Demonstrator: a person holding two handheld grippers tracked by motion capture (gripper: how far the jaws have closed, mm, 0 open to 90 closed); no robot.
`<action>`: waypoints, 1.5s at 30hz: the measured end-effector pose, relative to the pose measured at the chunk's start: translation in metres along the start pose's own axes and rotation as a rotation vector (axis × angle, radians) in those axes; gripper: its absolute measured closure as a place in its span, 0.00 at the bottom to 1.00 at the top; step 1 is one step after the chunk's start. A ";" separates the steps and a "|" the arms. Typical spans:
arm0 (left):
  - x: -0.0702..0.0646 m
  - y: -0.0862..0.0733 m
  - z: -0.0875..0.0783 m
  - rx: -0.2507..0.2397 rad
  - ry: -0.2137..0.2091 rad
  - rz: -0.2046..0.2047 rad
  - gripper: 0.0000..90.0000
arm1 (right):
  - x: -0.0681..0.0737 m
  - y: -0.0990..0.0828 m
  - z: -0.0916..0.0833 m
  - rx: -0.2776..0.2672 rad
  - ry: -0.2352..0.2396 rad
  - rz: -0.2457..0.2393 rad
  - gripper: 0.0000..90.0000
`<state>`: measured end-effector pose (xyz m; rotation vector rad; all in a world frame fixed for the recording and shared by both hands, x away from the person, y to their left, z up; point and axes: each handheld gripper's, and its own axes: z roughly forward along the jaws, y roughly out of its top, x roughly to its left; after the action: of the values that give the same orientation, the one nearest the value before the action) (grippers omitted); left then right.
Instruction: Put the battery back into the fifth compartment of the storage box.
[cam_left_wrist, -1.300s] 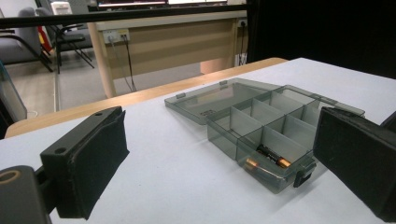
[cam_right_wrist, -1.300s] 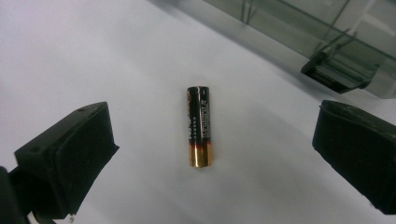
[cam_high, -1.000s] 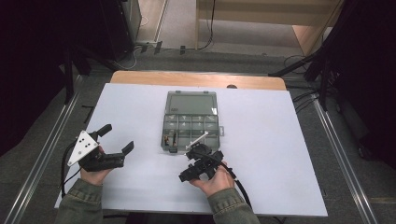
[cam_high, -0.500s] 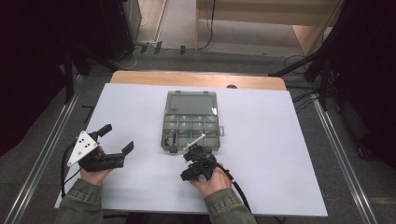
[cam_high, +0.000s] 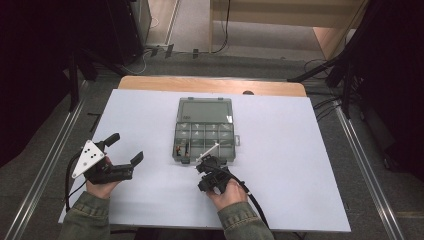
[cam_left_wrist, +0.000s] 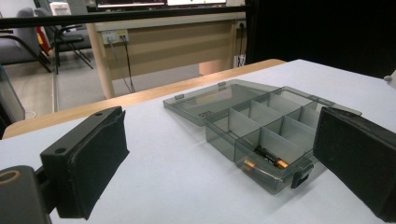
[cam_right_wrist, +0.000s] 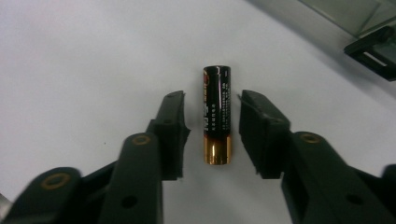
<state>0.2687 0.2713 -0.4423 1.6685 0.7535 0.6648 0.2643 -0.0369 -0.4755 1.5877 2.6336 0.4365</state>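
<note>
The right gripper (cam_right_wrist: 211, 135) has crept toward the compartment box (cam_high: 205, 131), jaws apart astride a loose battery (cam_right_wrist: 216, 114), probably about to pinch; left gripper (cam_high: 120, 155) idles open, empty.

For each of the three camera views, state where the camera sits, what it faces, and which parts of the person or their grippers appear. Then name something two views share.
High view: above the table, looking down; both forearms, left gripper, right gripper.
Left gripper view: low, facing the organizer box between open jaws.
Right gripper view: looking down on a battery lying between its jaws.
Shared: the box, in high and left gripper views.
</note>
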 end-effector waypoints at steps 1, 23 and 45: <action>0.000 0.000 0.000 0.001 0.000 0.000 0.04 | 0.000 0.000 0.001 0.003 -0.001 0.000 0.80; -0.001 0.001 -0.001 -0.002 -0.003 0.000 0.04 | -0.007 -0.001 -0.004 -0.010 0.034 0.025 0.86; 0.001 0.001 -0.001 -0.002 0.001 -0.001 0.04 | -0.005 0.022 -0.033 -0.087 0.090 0.044 0.86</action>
<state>0.2682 0.2725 -0.4413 1.6665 0.7539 0.6652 0.2803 -0.0388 -0.4390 1.6394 2.6076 0.6311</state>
